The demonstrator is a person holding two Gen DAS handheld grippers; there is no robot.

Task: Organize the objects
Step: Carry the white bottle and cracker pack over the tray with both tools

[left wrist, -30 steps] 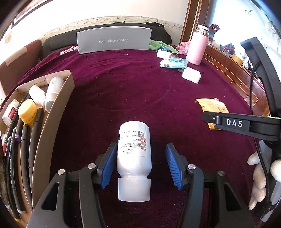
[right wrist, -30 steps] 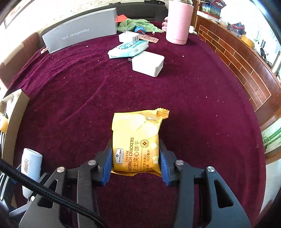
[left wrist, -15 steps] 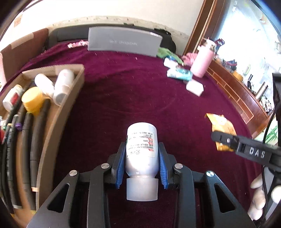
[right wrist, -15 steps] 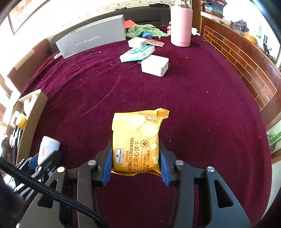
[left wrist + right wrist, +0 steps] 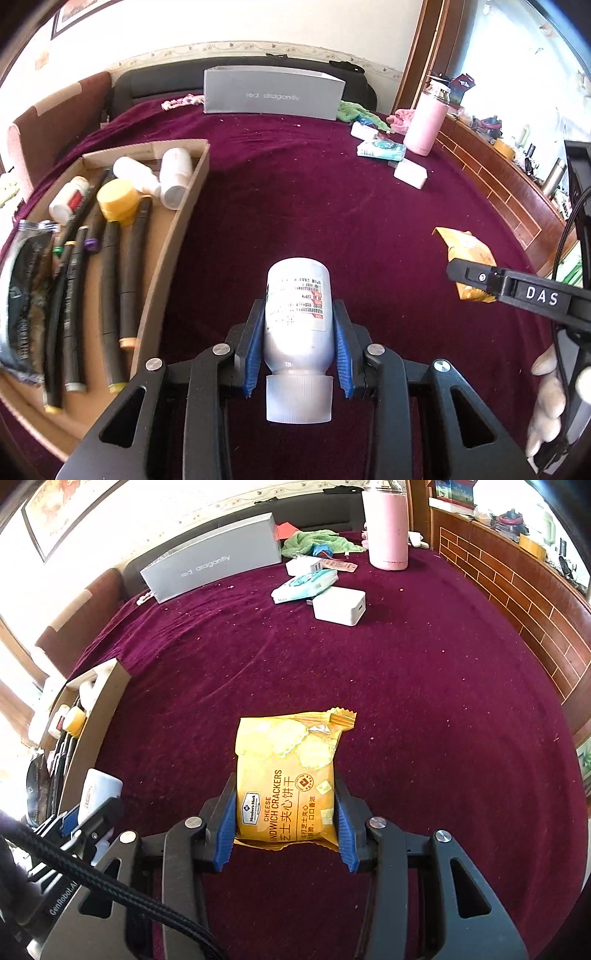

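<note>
Left claw point(image 5: 298, 347) clamped on white bottle point(image 5: 297, 314), cap toward camera, held above maroon surface point(image 5: 295, 192), beside cardboard tray point(image 5: 177, 236). Right claw point(image 5: 286, 825) clamped on cracker packet point(image 5: 286, 775). Risks: smooth bottle slipping through pads (grip near neck only); crackers crushed by squeeze; claws colliding, close together.

Black pouch point(image 5: 20, 295) running off left edge; pens point(image 5: 110, 273) blurring; bottle point(image 5: 98, 788) label staying unreadable.

A cardboard tray point(image 5: 184, 206) of markers point(image 5: 110, 280) and bottles point(image 5: 175, 177) lies left on the bed point(image 5: 295, 192); a flask point(image 5: 424, 122) stands far right.
</note>
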